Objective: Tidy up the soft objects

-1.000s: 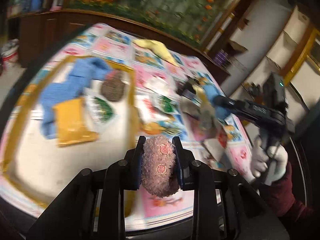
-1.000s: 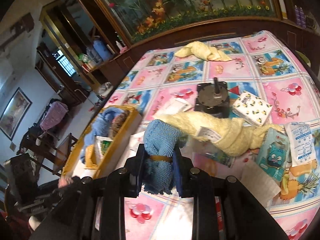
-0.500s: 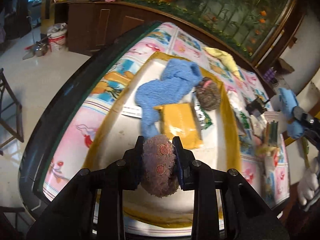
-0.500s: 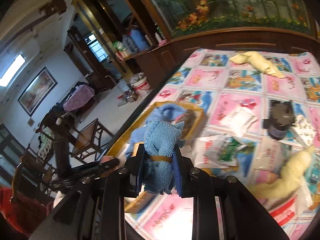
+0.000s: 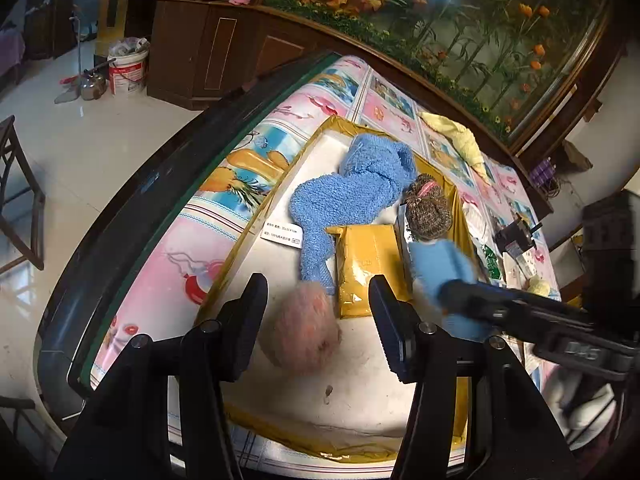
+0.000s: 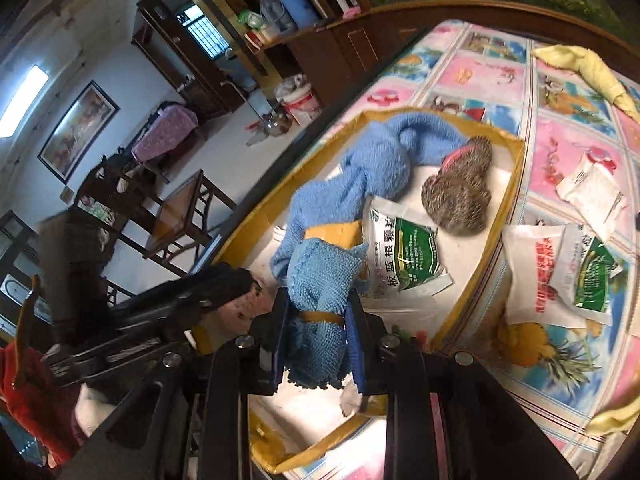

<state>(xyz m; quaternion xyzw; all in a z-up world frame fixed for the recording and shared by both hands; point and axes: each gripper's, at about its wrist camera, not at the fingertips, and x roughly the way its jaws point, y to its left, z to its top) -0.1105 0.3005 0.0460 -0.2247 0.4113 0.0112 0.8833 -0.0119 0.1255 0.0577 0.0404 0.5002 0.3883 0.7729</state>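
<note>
Over the yellow-rimmed tray [image 5: 308,152], my left gripper [image 5: 318,320] has its jaws opening. A pink fuzzy ball [image 5: 304,332] lies blurred on the white tray floor between the fingers, and the pads are off it. My right gripper [image 6: 318,320] is shut on a rolled blue cloth [image 6: 320,280] tied with a brown band, held above the tray's near part. The same roll [image 5: 436,268] shows at the right of the left wrist view. In the tray lie a blue towel [image 5: 360,192], a brown fuzzy ball [image 5: 428,208] and a yellow packet [image 5: 366,268].
A green-and-white packet [image 6: 404,256] lies in the tray beside the brown ball [image 6: 460,196]. Outside the tray rim [image 6: 516,184] are more packets [image 6: 560,276] and a yellow cloth [image 6: 588,68]. The table edge [image 5: 160,184] drops to the floor at left.
The left gripper's jaws have spread and let go of the pink ball, which now rests on the tray floor. The right gripper has carried the blue cloth roll across to above the tray.
</note>
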